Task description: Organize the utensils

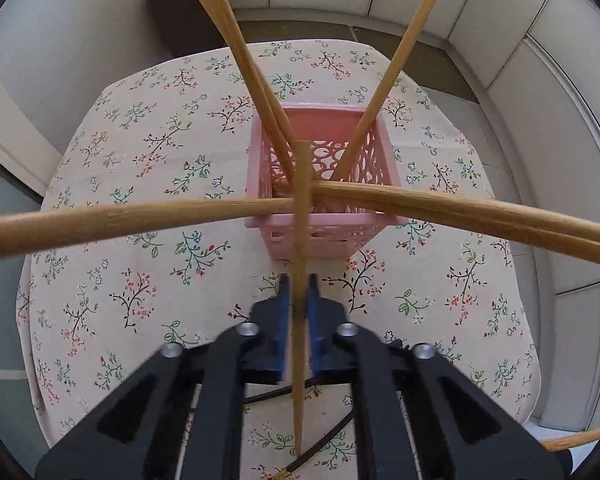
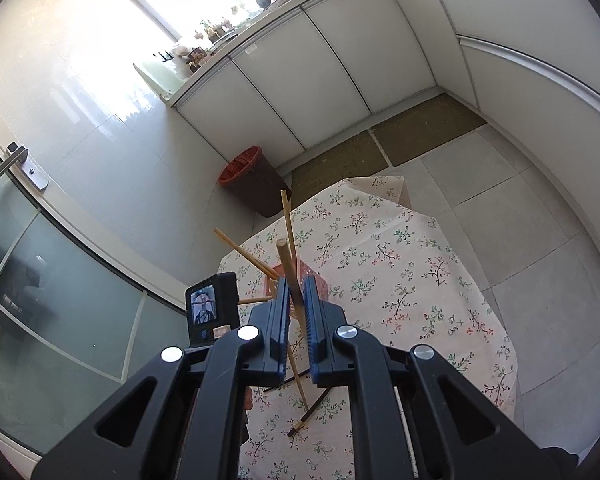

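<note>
A pink openwork basket (image 1: 324, 216) stands on the floral tablecloth (image 1: 140, 280), and several wooden chopsticks (image 1: 400, 60) lean out of it in all directions. My left gripper (image 1: 298, 282) hangs just in front of the basket and points steeply down. It is shut on one wooden chopstick (image 1: 303, 184), whose thick end reaches over the basket's opening. My right gripper (image 2: 297, 280) is shut on another wooden chopstick (image 2: 286, 260), held nearly upright with the thick end up. The basket is mostly hidden behind the right fingers.
Dark chopsticks (image 2: 314, 402) lie on the cloth below the grippers. A brown bin with an orange liner (image 2: 252, 180) stands on the floor beyond the table. The left gripper's camera body (image 2: 210, 308) shows in the right wrist view. White cabinets (image 2: 320, 80) line the back.
</note>
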The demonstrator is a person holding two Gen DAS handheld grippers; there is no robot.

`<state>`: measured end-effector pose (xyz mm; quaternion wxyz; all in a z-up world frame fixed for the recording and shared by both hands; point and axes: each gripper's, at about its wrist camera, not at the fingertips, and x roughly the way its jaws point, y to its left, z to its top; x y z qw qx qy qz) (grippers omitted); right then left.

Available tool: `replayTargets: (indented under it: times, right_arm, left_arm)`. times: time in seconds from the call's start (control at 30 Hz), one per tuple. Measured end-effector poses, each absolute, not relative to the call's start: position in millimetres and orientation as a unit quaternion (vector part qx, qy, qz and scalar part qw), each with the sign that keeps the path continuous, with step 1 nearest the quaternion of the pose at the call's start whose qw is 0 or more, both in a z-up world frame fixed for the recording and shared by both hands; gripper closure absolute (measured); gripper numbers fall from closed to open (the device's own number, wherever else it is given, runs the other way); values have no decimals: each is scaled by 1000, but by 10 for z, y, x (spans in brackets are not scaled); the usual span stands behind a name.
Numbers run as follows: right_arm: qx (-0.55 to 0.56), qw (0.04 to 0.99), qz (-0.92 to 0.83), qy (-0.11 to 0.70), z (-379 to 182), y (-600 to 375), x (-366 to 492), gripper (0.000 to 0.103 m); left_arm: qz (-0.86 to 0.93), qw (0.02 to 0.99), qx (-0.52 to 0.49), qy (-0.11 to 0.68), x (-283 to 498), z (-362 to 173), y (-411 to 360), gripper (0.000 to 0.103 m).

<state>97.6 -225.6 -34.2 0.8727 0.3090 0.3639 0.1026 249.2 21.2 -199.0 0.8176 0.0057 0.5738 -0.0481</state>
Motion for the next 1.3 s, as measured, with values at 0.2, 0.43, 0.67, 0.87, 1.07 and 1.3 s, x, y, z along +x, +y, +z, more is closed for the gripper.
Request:
replayTargets:
  times: [0.2,0.43,0.67,0.87,1.07,1.3]
  right_arm:
    - [306,878,109,351,-234,-2248,921,94]
    - [301,877,122,353,-198,-2137,861,94]
    - [290,882,137,345,-58,-2016,792,94]
    - [283,889,140,332,89,-1976,720,94]
    - [281,903,143,292,410,-2015,760,94]
    - [240,935,143,217,936,-1915,958,96]
  left_arm:
    - [-102,845,-34,524,1977,-1641,405,97]
    - [-165,869,-46,465,1340,-1107,718,97]
    - [-185,922,-1,340,818,-533,709,97]
    - [-190,935,3,301,763,-331,630,97]
    - [-181,952,-4,246,900,56,585,97]
    - [-146,973,-32,178,1364,410,471,97]
